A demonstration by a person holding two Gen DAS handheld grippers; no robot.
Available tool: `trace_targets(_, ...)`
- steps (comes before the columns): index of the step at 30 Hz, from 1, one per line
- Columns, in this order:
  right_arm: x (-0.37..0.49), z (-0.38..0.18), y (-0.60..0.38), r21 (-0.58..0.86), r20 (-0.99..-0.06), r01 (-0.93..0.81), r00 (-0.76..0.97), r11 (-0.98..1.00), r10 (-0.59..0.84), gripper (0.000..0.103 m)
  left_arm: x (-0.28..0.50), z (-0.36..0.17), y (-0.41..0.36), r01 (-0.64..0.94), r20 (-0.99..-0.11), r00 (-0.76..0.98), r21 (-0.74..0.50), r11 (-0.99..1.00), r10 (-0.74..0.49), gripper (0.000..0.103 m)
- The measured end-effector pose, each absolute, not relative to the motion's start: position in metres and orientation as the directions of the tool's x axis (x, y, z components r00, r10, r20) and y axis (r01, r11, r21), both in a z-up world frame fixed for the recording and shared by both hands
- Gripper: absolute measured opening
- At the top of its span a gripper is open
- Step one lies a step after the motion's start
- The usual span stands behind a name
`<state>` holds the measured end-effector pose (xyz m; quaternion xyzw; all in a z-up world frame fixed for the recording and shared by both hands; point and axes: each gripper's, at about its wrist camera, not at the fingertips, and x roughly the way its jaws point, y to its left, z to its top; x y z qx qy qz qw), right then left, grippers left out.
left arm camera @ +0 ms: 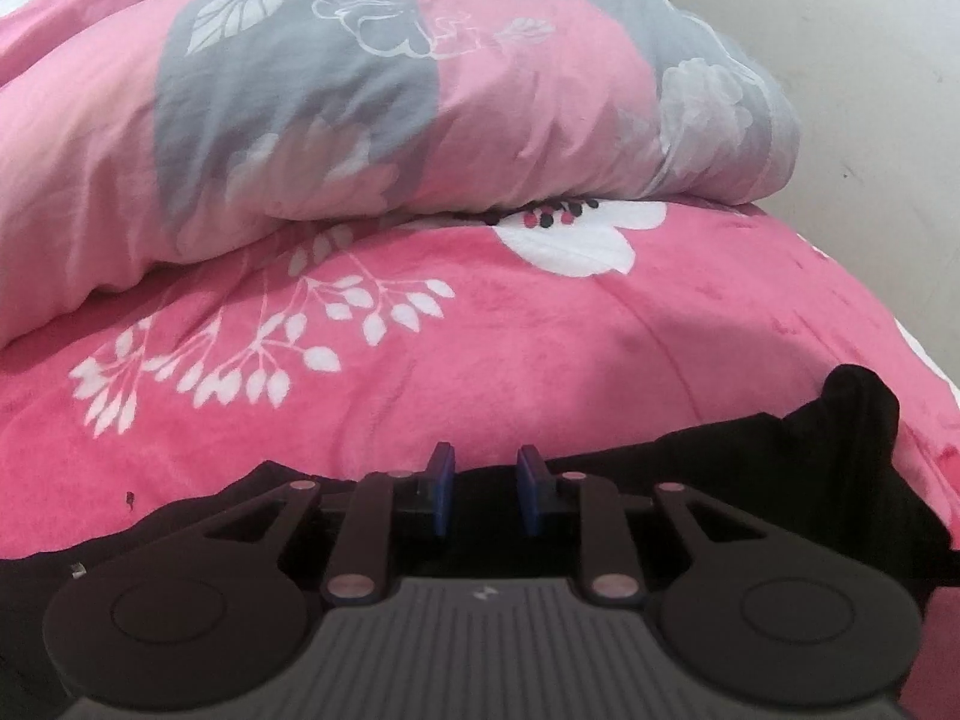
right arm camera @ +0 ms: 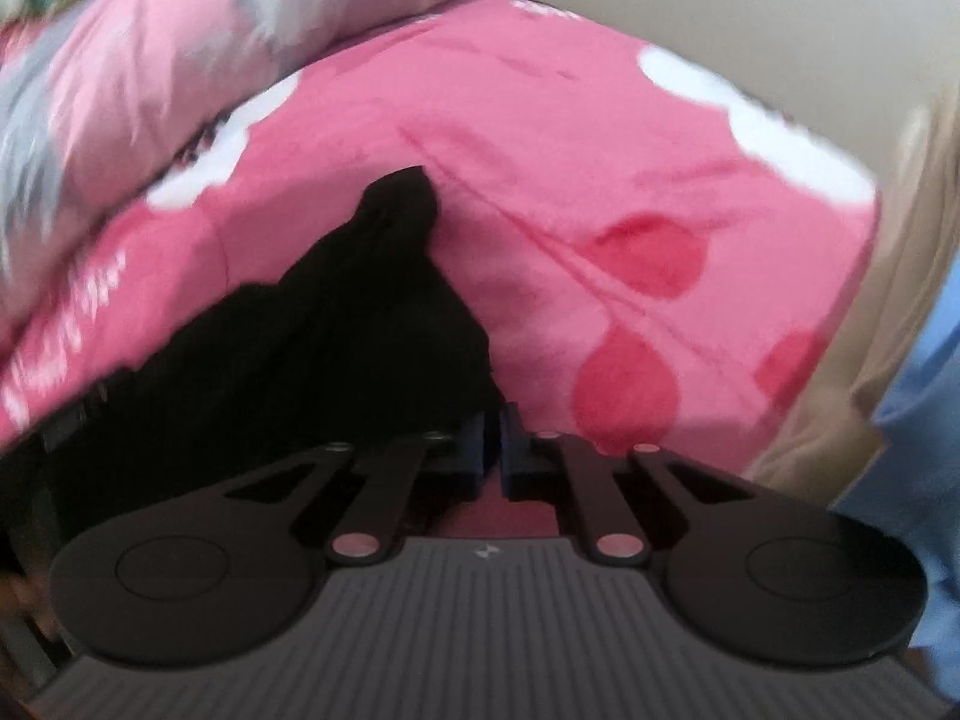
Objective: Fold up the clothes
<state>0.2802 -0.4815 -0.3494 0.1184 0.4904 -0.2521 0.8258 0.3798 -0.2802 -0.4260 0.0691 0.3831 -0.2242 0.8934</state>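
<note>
A black garment (left arm camera: 750,480) lies crumpled on a pink fleece blanket (left arm camera: 540,360) with white flower prints. In the left wrist view my left gripper (left arm camera: 486,480) sits low over the garment's far edge. Its blue pads stand apart, with black cloth showing beneath the gap. In the right wrist view, which is motion-blurred, the garment (right arm camera: 336,348) rises to a peak on the left. My right gripper (right arm camera: 495,444) has its pads nearly together at the garment's right edge, and the cloth runs into them.
A bulky pink and grey floral quilt (left arm camera: 360,108) is piled on the blanket behind the garment, also seen as the quilt (right arm camera: 150,60) at upper left. A pale wall (left arm camera: 870,90) closes the right side. Beige cloth (right arm camera: 870,330) and light blue cloth (right arm camera: 918,420) hang at the right.
</note>
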Motion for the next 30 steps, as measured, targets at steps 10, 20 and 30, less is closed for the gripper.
trace_targets(10, 0.282, -0.386, -0.447, -0.566, -0.763, 0.208, 0.234, 0.798, -0.602, 0.003, 0.383, -0.426, -0.278, 0.420, -0.712, 0.618, -0.058, 0.906, -0.333, 0.024)
trace_targets(20, 0.263, -0.348, -0.420, -0.644, -0.644, 0.128, 0.441, 0.754, -0.625, 0.031, 0.385, -0.431, -0.281, 0.417, -0.697, 0.640, -0.040, 0.908, -0.324, 0.024)
trace_targets(30, 0.335, -0.362, -0.481, -0.234, -0.818, 0.211, 0.485, 0.949, -0.310, 0.013, 0.382, -0.432, -0.283, 0.433, -0.684, 0.659, 0.005, 0.901, -0.313, 0.024)
